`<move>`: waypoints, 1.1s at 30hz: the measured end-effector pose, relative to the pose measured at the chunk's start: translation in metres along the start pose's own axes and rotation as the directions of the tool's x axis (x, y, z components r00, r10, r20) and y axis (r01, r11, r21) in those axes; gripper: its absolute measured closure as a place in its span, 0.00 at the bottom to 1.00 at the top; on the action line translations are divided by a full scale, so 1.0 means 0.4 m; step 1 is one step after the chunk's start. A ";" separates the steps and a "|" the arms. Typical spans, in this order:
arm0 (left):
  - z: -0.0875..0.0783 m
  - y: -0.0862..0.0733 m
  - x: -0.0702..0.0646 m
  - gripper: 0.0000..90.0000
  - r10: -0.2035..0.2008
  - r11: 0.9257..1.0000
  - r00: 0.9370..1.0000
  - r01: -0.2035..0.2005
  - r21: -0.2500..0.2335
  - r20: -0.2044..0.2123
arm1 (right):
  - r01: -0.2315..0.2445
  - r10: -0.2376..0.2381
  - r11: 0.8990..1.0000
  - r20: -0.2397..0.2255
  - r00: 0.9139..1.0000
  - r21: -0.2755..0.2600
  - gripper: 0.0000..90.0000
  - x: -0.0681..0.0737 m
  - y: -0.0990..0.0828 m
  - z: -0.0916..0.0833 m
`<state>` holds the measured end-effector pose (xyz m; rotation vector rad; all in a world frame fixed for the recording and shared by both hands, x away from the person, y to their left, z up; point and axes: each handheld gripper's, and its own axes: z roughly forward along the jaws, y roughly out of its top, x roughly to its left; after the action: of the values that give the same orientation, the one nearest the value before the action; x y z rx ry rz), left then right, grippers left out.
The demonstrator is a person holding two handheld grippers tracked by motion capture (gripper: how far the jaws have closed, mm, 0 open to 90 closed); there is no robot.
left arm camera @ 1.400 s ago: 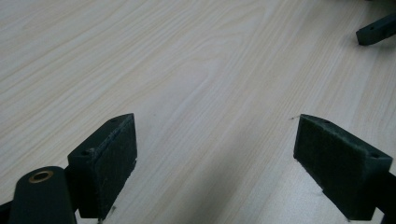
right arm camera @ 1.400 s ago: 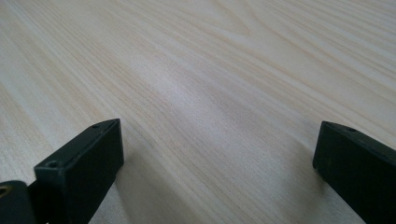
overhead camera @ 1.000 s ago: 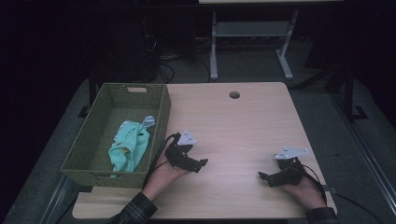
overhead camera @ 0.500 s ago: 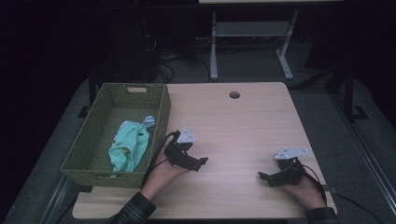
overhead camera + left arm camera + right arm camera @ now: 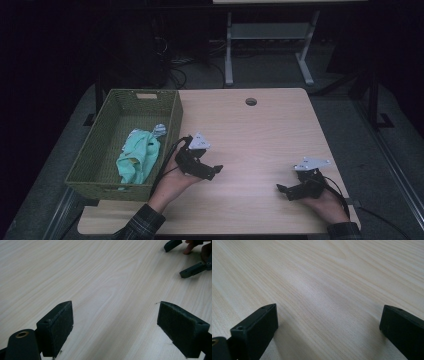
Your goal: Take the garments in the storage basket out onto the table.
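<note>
You hold 2 grippers: left gripper at lower centre, right gripper at lower right | 1 woven basket at left | 1 mint-green cloth inside it | 1 wooden table | 1 round hole at upper centre.

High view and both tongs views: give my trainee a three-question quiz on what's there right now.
1. True or false: the left tongs hold the mint-green cloth.
2. Where does the cloth lie? A) on the table B) in the woven basket C) on the floor
3. Fill in: the right tongs have their jaws ____, with bare wood between them.

Key: 1 false; 2 B; 3 open
</note>
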<state>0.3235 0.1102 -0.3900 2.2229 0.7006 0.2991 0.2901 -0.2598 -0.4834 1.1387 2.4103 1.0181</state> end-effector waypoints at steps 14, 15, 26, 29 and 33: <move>-0.022 0.030 0.012 0.14 0.035 0.999 0.998 -0.036 0.003 0.050 | 0.000 0.000 1.000 0.000 1.000 0.000 0.02 0.000 0.000 0.000; -0.024 0.032 0.013 0.14 0.037 0.999 0.998 -0.037 0.004 0.053 | 0.001 -0.001 1.000 0.000 1.000 0.000 0.02 0.000 0.000 0.000; -0.063 0.048 0.044 0.15 0.049 0.999 0.996 -0.048 -0.009 0.076 | -0.007 0.007 1.000 0.008 1.000 0.002 0.02 0.002 -0.001 -0.002; -0.080 0.046 0.057 0.15 0.051 0.999 0.996 -0.050 -0.013 0.069 | -0.008 0.008 1.000 0.009 1.000 0.002 0.02 0.002 -0.001 -0.002; -0.090 0.041 0.067 0.15 0.036 0.999 0.997 -0.035 -0.011 0.066 | -0.002 0.002 1.000 0.009 1.000 0.000 0.02 0.001 -0.001 -0.002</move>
<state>0.3370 0.1386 -0.3539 2.2270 0.6234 0.2443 0.2893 -0.2602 -0.4832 1.1428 2.4027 1.0118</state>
